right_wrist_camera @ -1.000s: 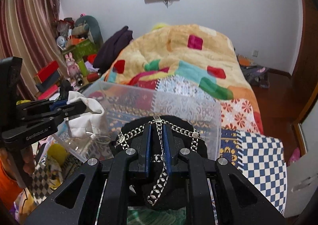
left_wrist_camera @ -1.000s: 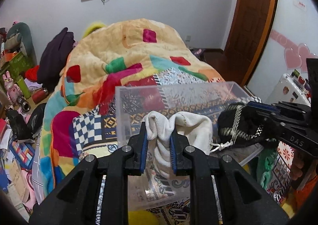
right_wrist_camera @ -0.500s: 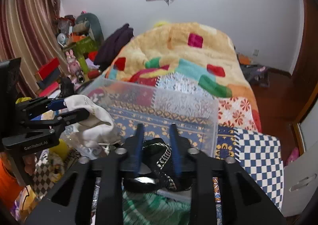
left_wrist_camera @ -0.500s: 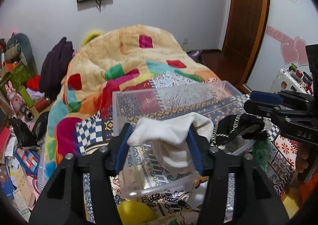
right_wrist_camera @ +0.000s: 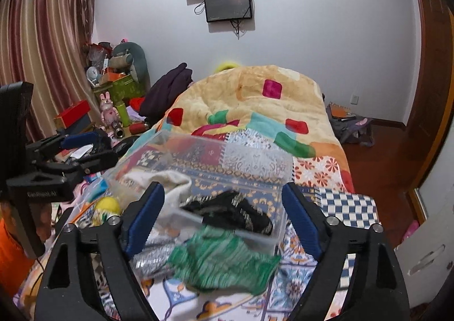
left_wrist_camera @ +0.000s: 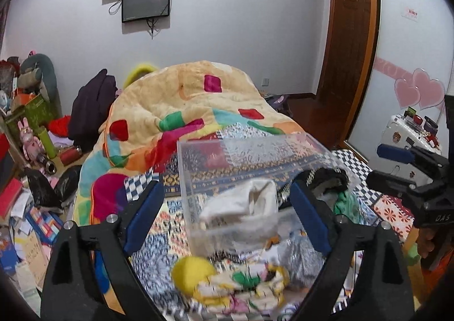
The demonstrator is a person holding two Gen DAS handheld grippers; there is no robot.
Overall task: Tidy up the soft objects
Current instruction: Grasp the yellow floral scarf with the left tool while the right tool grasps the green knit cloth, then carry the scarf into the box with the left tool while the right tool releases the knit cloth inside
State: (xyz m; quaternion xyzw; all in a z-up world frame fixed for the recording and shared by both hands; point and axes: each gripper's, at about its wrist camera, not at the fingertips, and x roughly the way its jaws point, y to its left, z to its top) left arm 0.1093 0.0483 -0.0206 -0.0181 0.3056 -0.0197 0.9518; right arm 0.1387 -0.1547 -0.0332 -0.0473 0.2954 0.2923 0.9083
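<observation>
Now both my tongs, left (left_wrist_camera: 227, 218) and right (right_wrist_camera: 224, 213), gape released; the white sock (left_wrist_camera: 244, 206) slumped at the clear bin (left_wrist_camera: 249, 145) rim might spill out.

Black hand-held gripper (left_wrist_camera: 227, 216), blue pads (left_wrist_camera: 143, 214).

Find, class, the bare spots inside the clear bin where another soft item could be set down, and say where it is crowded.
Inside the clear bin, floor shows bare along the far wall, behind the white cloth and black chained item. The near half is crowded. Outside, the green cloth and yellow ball press its near wall.
</observation>
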